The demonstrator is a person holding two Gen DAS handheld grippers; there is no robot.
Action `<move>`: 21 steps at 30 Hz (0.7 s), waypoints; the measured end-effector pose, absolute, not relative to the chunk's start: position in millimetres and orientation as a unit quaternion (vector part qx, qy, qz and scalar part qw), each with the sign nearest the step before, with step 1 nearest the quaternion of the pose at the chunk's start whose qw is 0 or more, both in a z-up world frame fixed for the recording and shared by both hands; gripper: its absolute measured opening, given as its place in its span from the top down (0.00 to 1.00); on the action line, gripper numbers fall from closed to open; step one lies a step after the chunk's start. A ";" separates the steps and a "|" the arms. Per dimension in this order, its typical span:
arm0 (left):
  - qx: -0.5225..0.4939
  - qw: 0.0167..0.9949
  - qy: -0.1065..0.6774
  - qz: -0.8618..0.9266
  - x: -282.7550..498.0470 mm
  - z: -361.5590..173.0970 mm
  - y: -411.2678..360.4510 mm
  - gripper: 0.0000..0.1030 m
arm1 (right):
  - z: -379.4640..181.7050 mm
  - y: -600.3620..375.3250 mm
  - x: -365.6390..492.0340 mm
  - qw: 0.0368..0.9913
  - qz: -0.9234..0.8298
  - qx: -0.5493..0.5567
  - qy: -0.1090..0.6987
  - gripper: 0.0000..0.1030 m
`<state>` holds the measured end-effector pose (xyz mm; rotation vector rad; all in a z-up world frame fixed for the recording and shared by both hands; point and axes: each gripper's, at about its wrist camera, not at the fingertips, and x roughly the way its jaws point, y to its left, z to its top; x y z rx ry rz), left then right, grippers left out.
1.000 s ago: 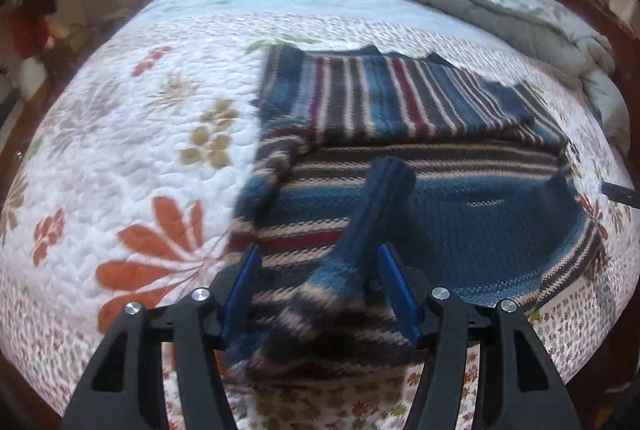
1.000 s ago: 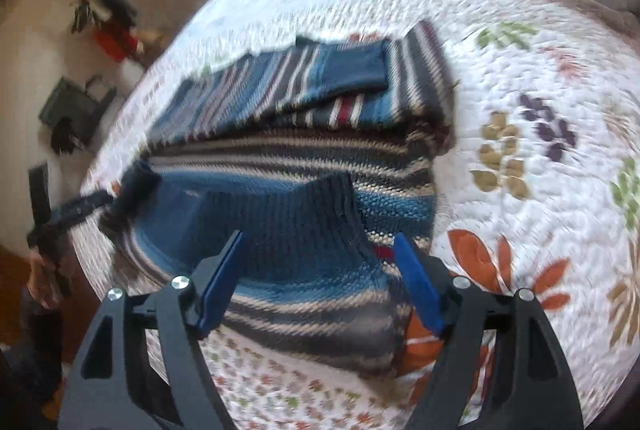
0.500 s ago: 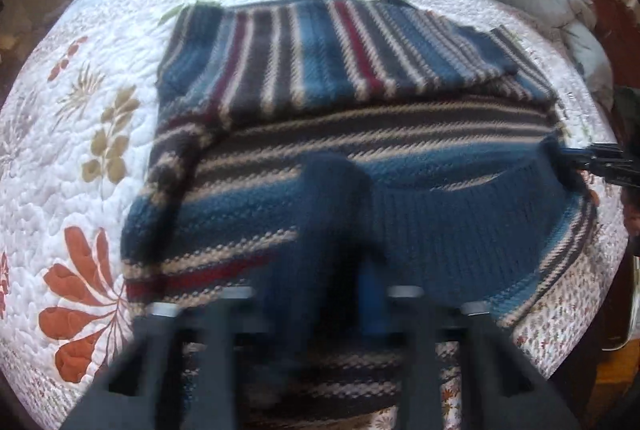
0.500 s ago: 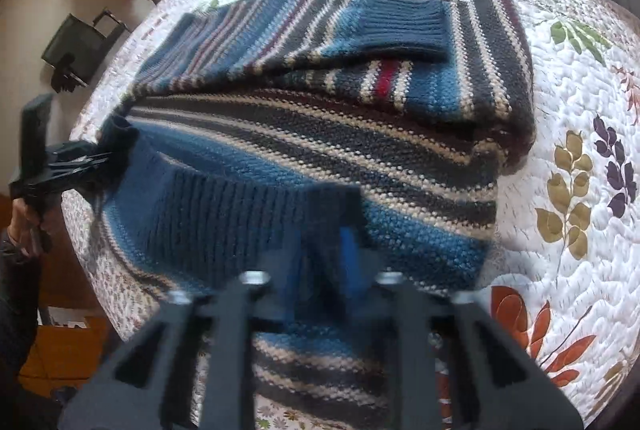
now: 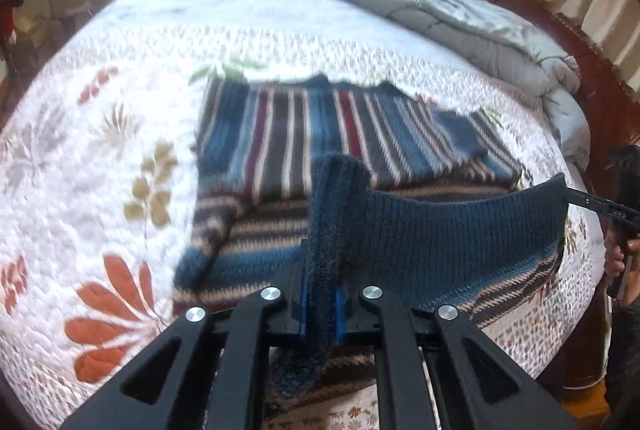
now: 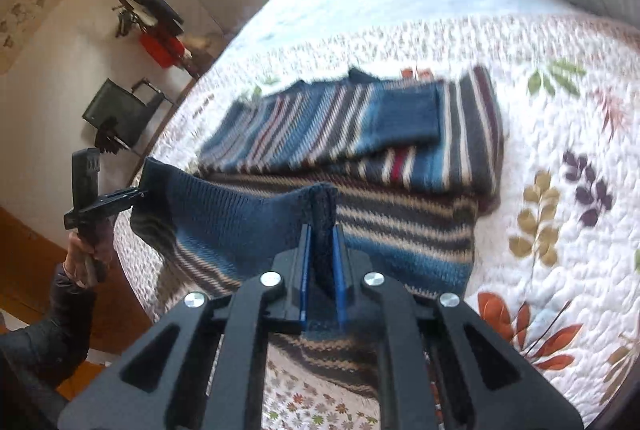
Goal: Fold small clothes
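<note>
So we've got the blue, grey and cream striped knit sweater (image 5: 288, 134) lying on the white floral quilted bed (image 5: 120, 150), sleeves already folded across the far part. Our left hand-held gripper (image 5: 320, 306) is clamped tight on one corner of the dark blue ribbed hem (image 5: 440, 230), and our right hand-held gripper (image 6: 322, 282) is pinched onto the other corner, with the hem strung between them, clear of the quilt.

To do this fold well, we'd keep both corners level and the hem taut so it doesn't sag, then carry it straight over towards the far edge and set it down square.

The sweater's long axis runs away from us, hem nearest, shoulder end pointing at the rumpled pale grey-blue duvet (image 5: 460, 10). Stripes on the body run crosswise.
</note>
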<state>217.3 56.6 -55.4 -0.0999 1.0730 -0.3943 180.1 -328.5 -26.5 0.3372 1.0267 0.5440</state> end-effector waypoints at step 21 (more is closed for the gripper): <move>-0.070 0.860 0.486 -0.138 386.0 -30.0 49.3 0.91 | 0.7 -334.6 349.6 0.843 0.165 0.142 0.491 0.91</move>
